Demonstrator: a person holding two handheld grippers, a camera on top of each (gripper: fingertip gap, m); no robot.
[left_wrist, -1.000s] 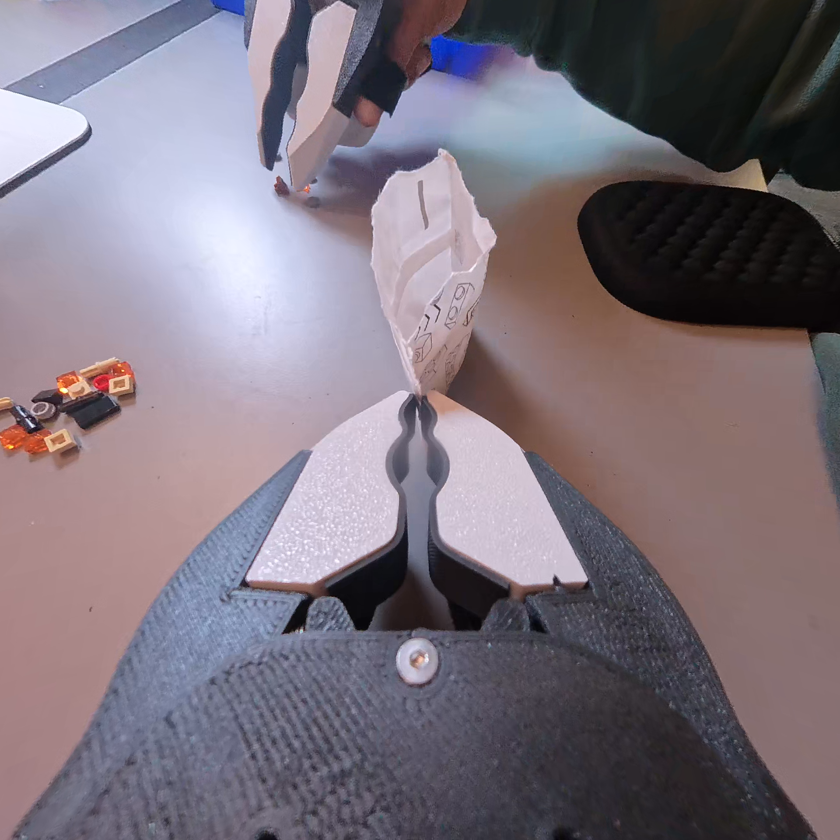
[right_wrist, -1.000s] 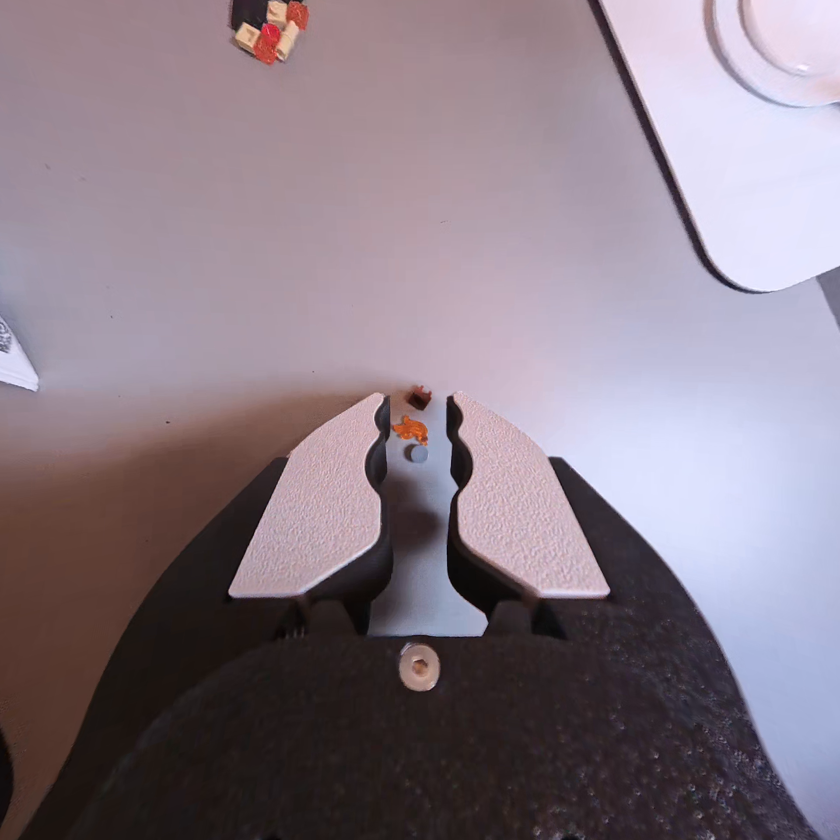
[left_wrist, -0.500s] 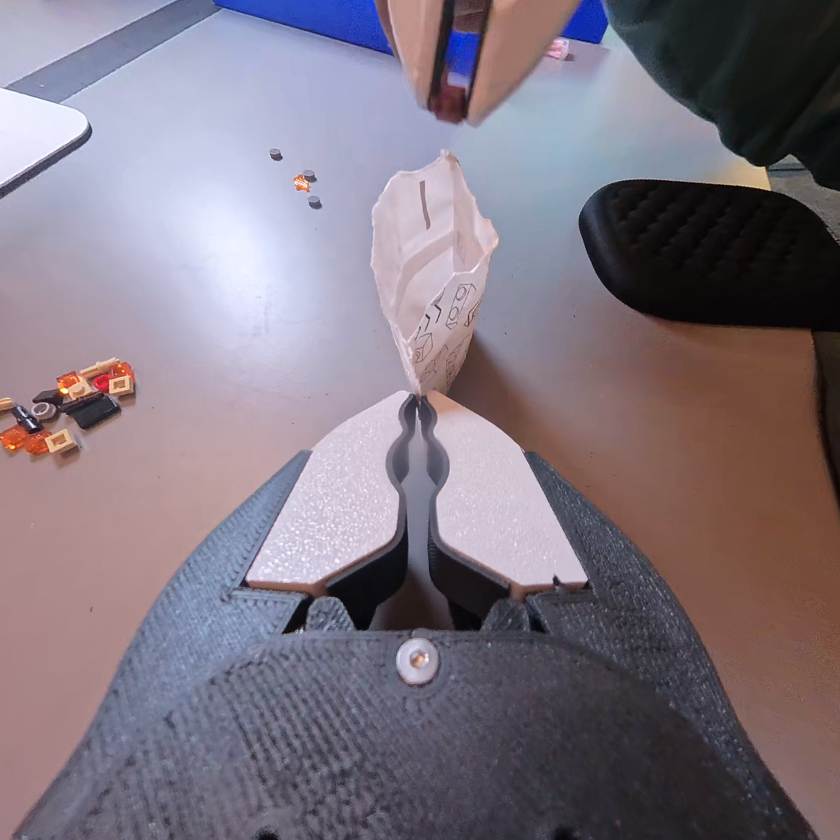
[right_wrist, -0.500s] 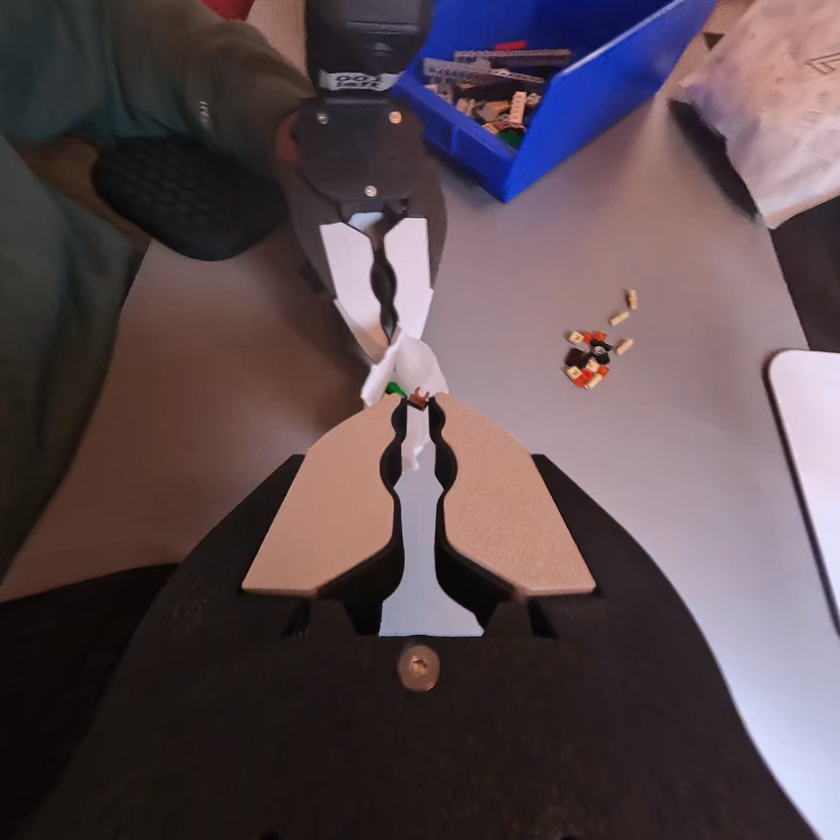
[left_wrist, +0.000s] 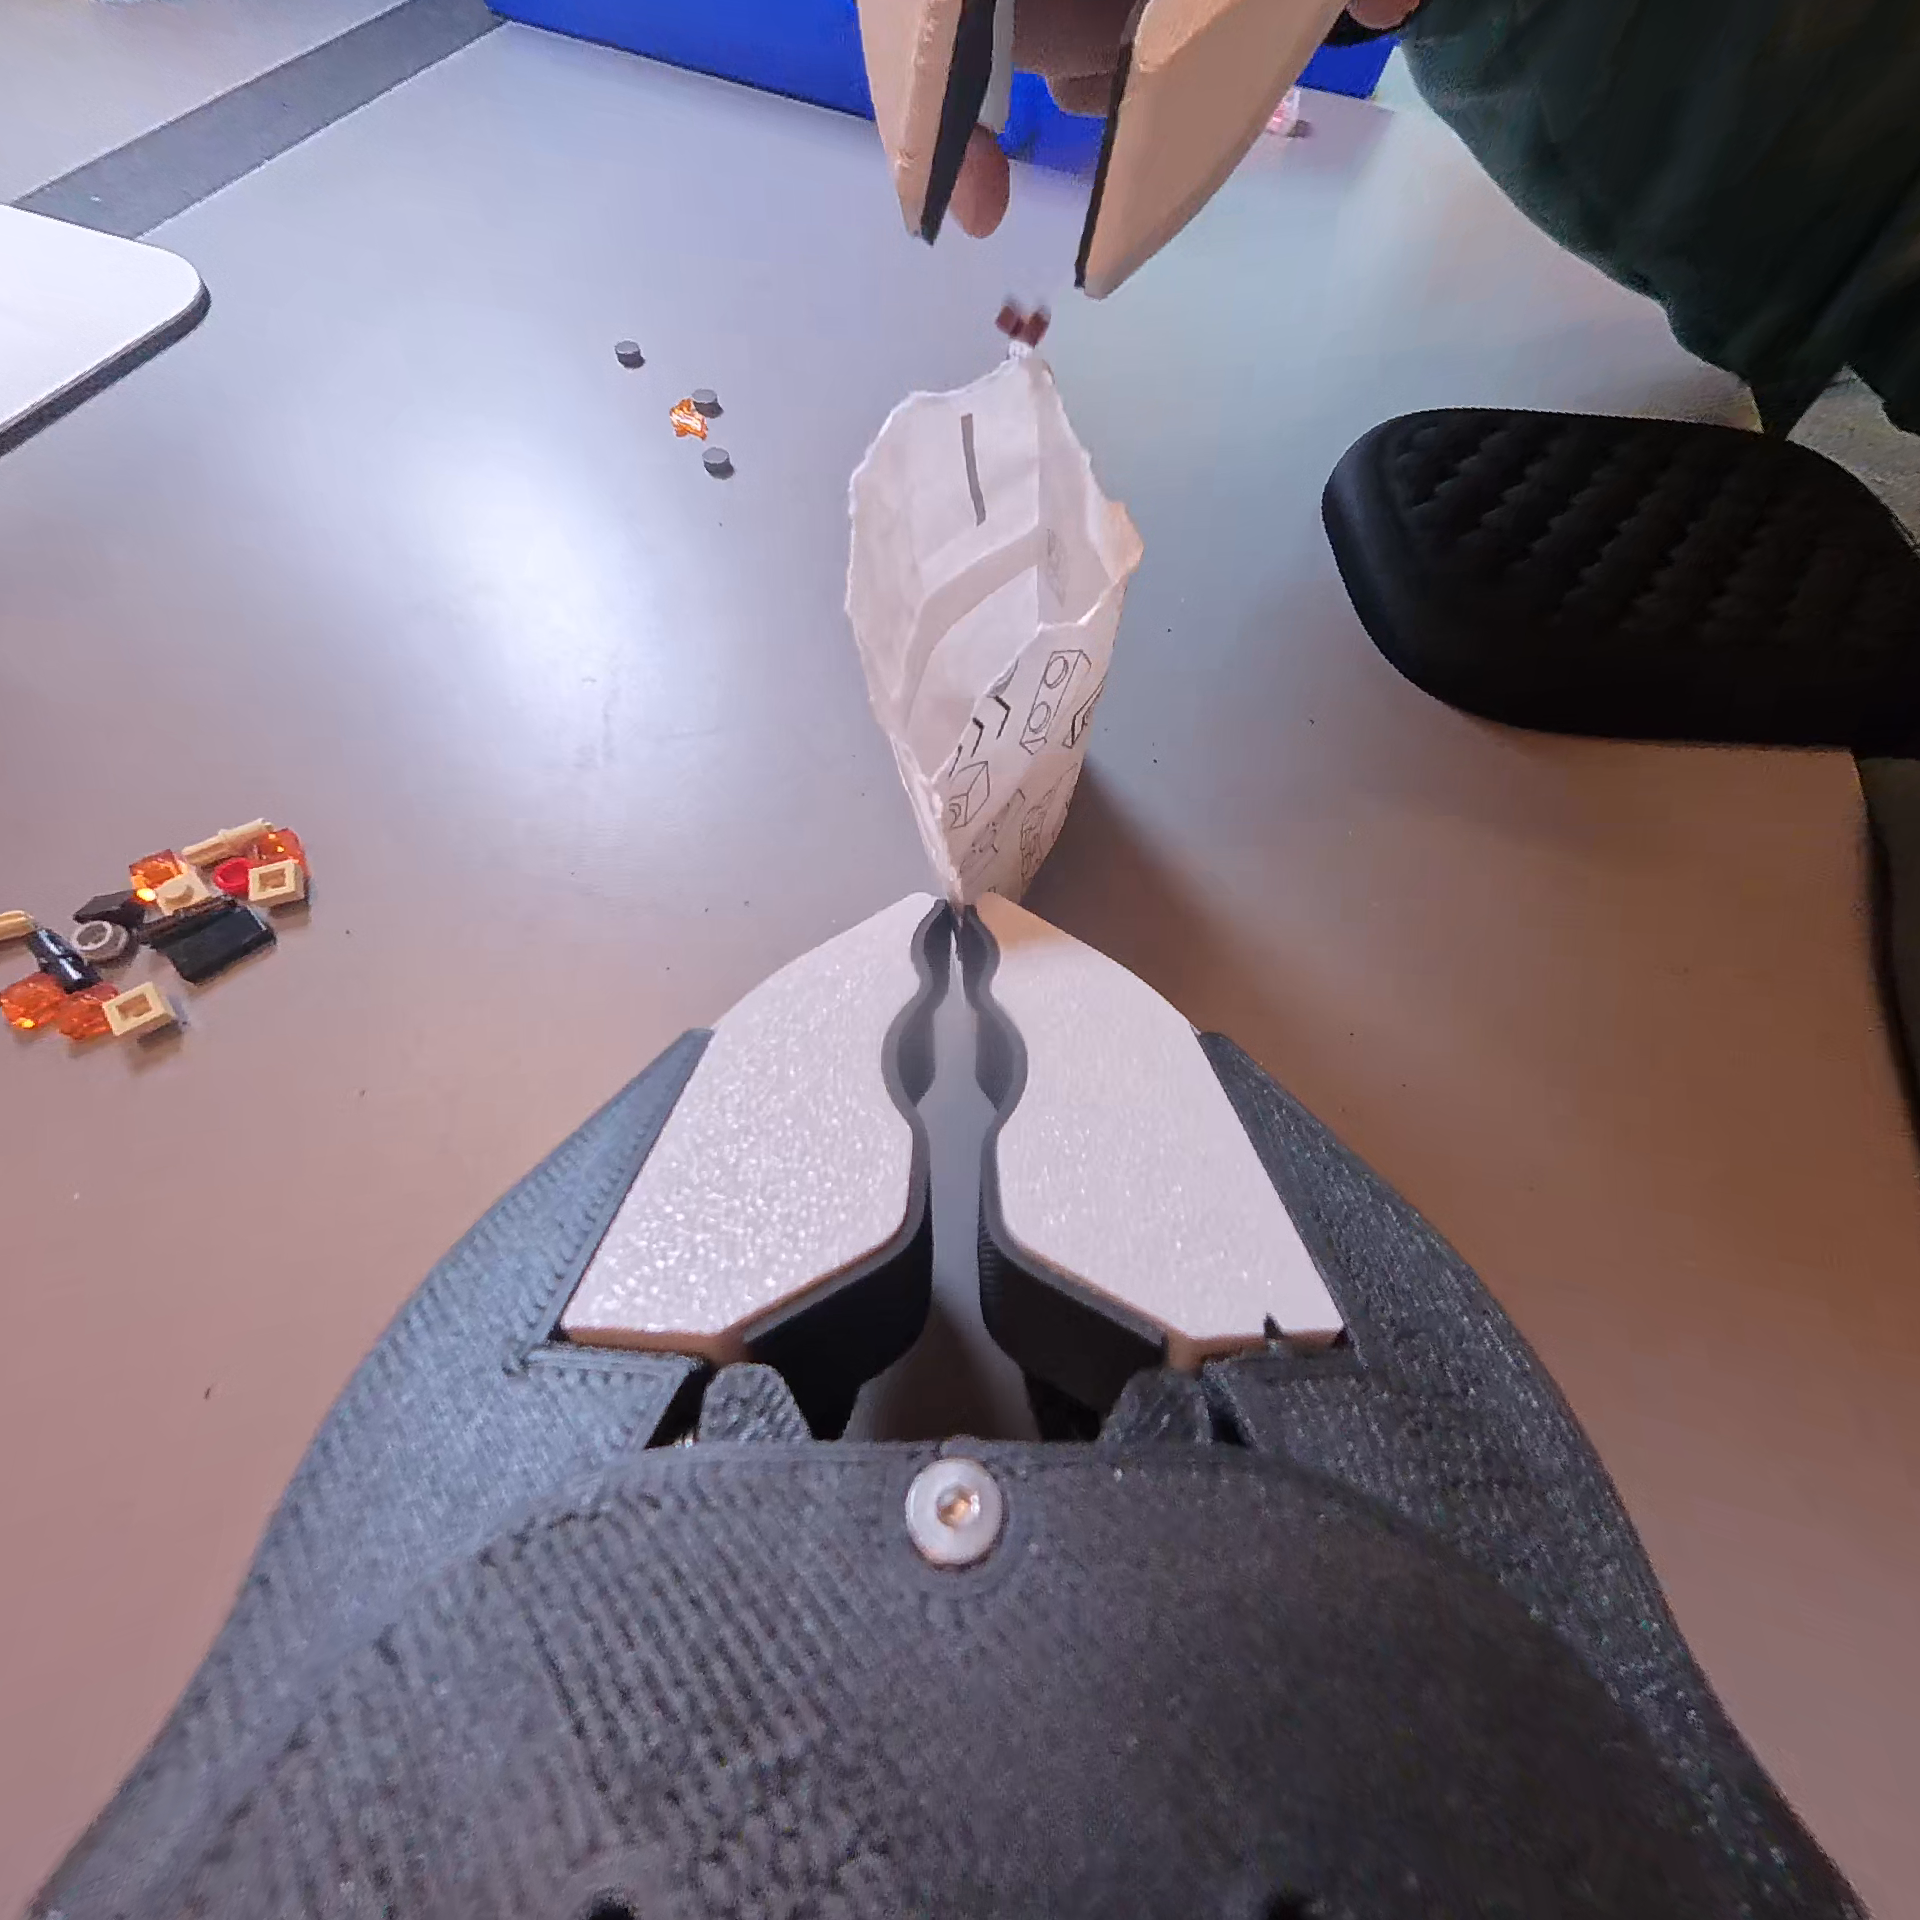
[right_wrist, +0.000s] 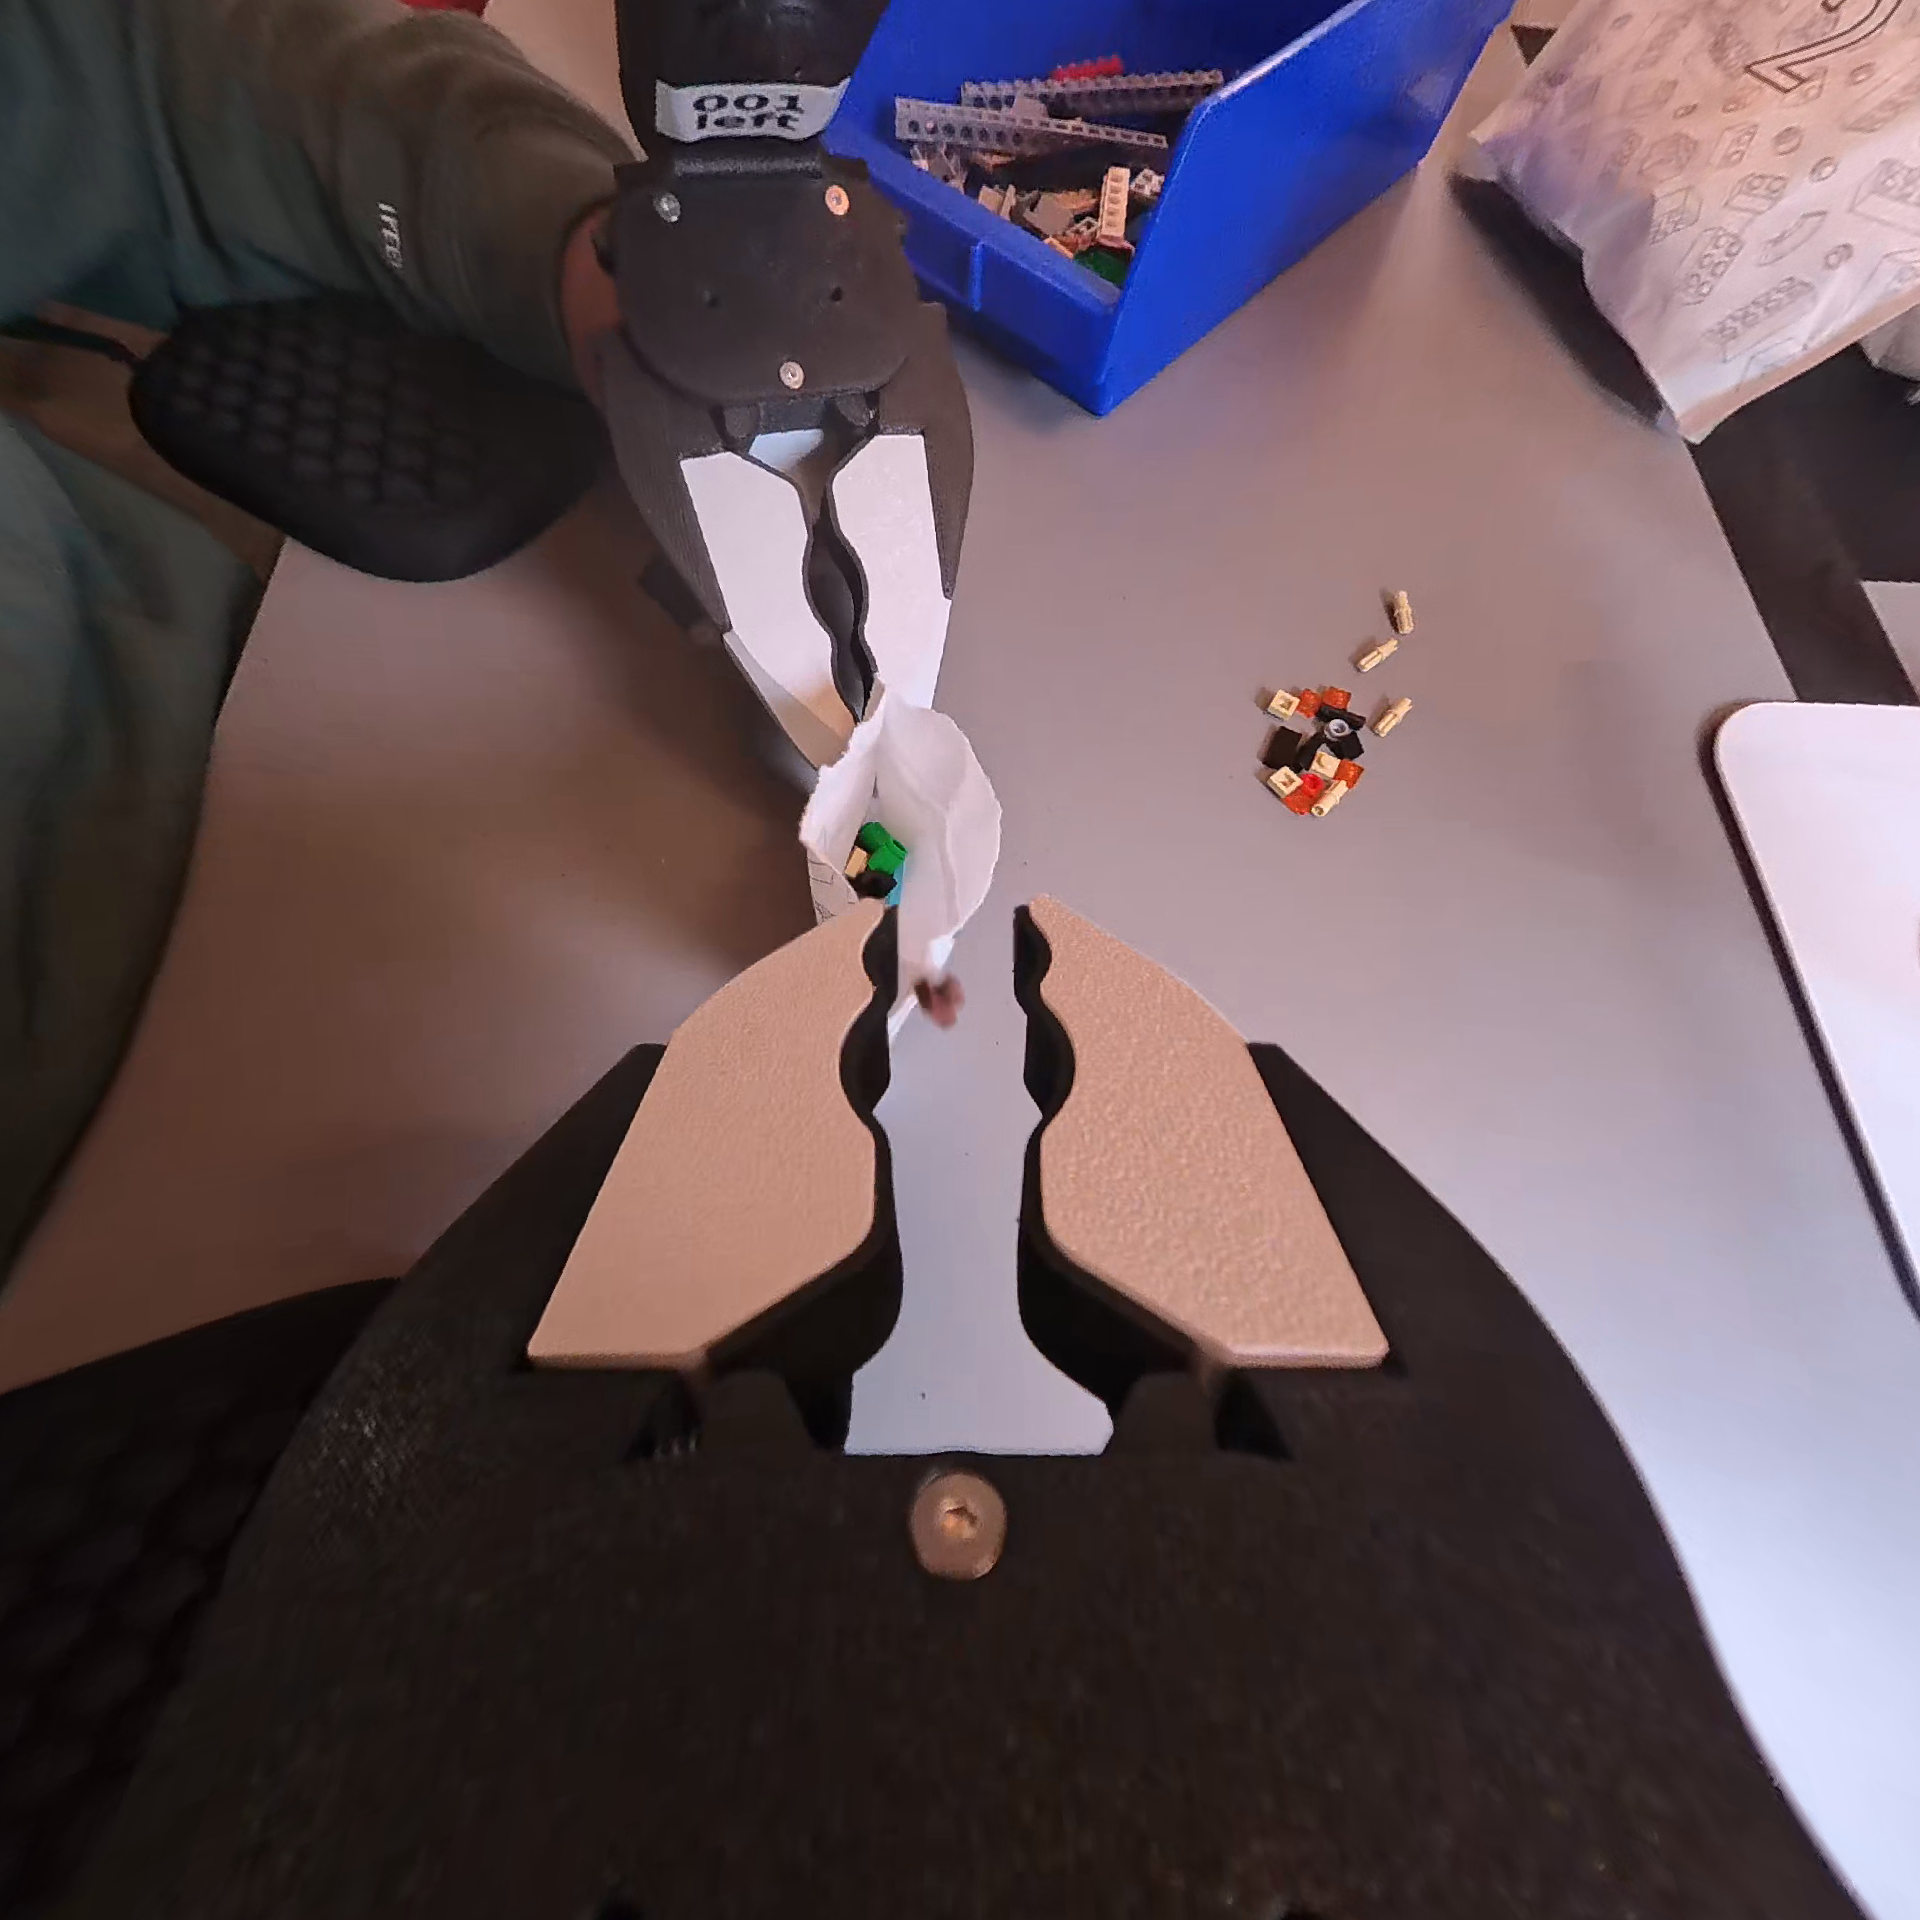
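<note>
a small white paper bag (left_wrist: 987, 644) stands open-mouthed on the grey surface (left_wrist: 468, 623), its lower edge pinched between the closed jaws of the left gripper (left_wrist: 958, 912). green, tan and black bricks (right_wrist: 878, 857) lie inside it. the right gripper (right_wrist: 951, 920) hangs over the bag's mouth with jaws apart and gripping nothing; a tiny dark brown piece (left_wrist: 1021, 322) is in the air just below its tips, touching neither. a cluster of orange, tan and black bricks (right_wrist: 1314, 748) lies well apart, a blue bin (right_wrist: 1143, 208) beyond.
</note>
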